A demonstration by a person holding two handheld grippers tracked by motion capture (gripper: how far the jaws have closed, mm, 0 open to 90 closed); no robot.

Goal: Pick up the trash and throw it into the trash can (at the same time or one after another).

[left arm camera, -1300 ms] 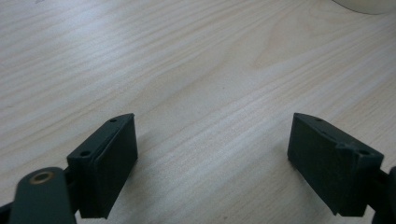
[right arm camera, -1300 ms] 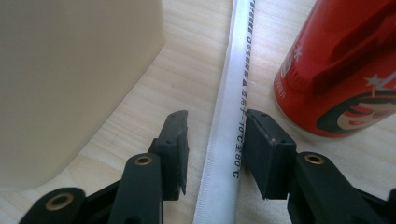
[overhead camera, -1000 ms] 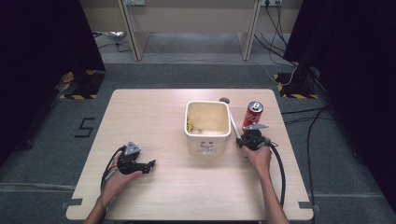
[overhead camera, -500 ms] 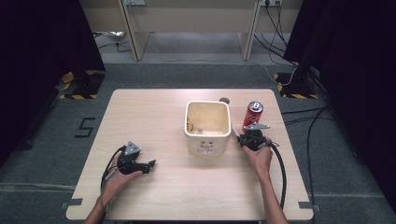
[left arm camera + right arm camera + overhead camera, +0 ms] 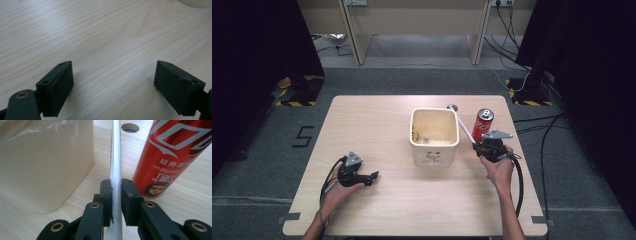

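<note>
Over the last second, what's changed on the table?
Very little. The right tool is shut on the white rod between the bin and the red can, as before; its hand seems barely shifted. The left tool stays open on the table. Bin and can haven't moved.

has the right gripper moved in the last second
No. The right gripper sits in the same spot beside the red can, shut on the white stick.

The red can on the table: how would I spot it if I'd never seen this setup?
Find the cream bin near the middle of the wooden table. Just to its right, past a thin white rod, the red can stands upright. It is the one bright red thing there.
</note>
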